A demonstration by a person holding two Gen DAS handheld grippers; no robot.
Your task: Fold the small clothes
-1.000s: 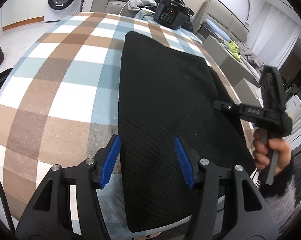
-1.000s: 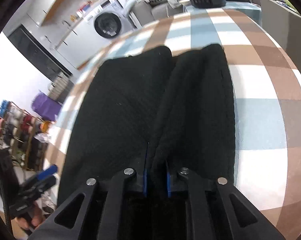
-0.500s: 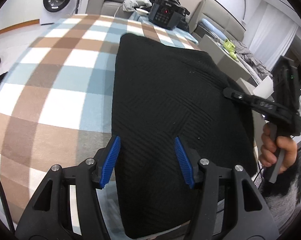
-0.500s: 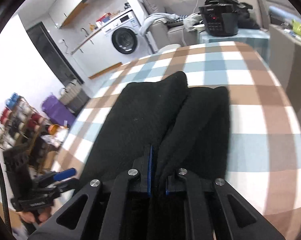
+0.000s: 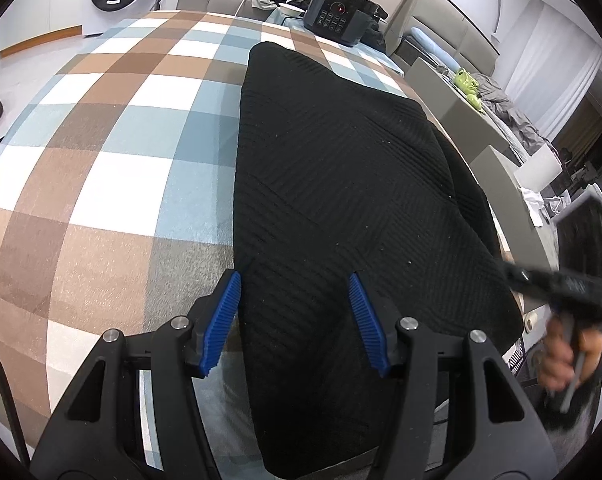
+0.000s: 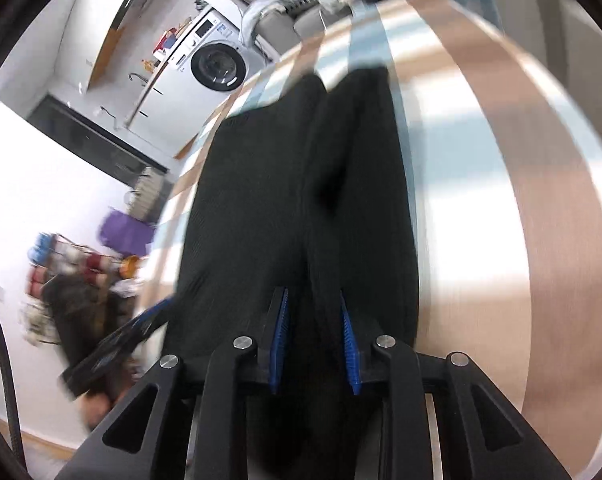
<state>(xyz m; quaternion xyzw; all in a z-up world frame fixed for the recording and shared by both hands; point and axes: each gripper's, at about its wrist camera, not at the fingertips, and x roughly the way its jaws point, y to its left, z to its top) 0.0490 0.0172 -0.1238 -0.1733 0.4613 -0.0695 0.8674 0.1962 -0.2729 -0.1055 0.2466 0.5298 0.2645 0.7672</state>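
Checked worktop [image 5: 101, 168] carries black garment [image 5: 341, 184]; left hand-held gripper [image 5: 293, 320] gapes above its edge, right hand-held gripper [image 6: 315, 340] just loosening, releasing the fold.

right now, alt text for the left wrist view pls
A black knit garment lies folded lengthwise on a brown, blue and white checked tablecloth. The left tool hovers open over its near end; the right tool, blurred, is at the right edge.
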